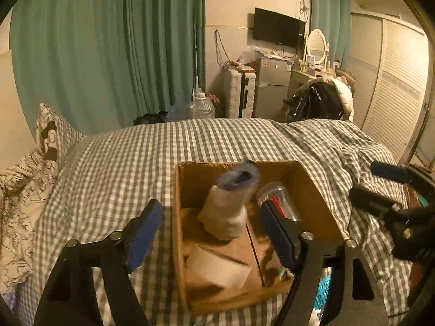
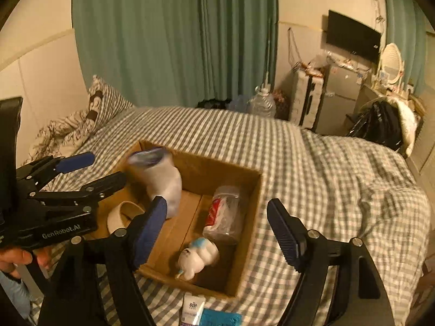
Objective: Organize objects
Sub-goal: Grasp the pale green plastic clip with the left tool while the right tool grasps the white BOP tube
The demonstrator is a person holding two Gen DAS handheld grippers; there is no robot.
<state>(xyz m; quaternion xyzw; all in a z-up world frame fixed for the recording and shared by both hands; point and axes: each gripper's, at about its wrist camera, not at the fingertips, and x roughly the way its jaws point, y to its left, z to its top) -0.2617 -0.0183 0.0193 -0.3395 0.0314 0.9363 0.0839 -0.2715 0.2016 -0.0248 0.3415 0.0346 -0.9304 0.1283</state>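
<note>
**Cardboard box on the bed, sock caught mid-drop**

Brown cardboard box (image 2: 246,187) is sat on the grey checked bedspread (image 2: 312,163), open at the top. Going left to right in the right wrist view: the left gripper (image 2: 108,169) is seen at the far left edge, fingers spread wide with nothing between them. Just right of it a white sock with a purple cuff (image 2: 160,179) is blurred over the box's left half, so it looks like it's been let go and is dropping in, though that's a guess from the blur. A roll of tape (image 2: 119,214) is lying at the box's left, then a clear plastic container with something red inside (image 2: 225,214) in the middle, and a small white and blue toy figure (image 2: 199,255) at the near side. The right gripper (image 2: 217,228) is held over the box too, fingers wide, nothing gripped.

Outside the box, at the near edge, a small white packet (image 2: 191,309) and a teal thing (image 2: 220,319) are left on the bedspread. Those are probably next: one gripper would need to be lowered and closed on the packet.
</note>
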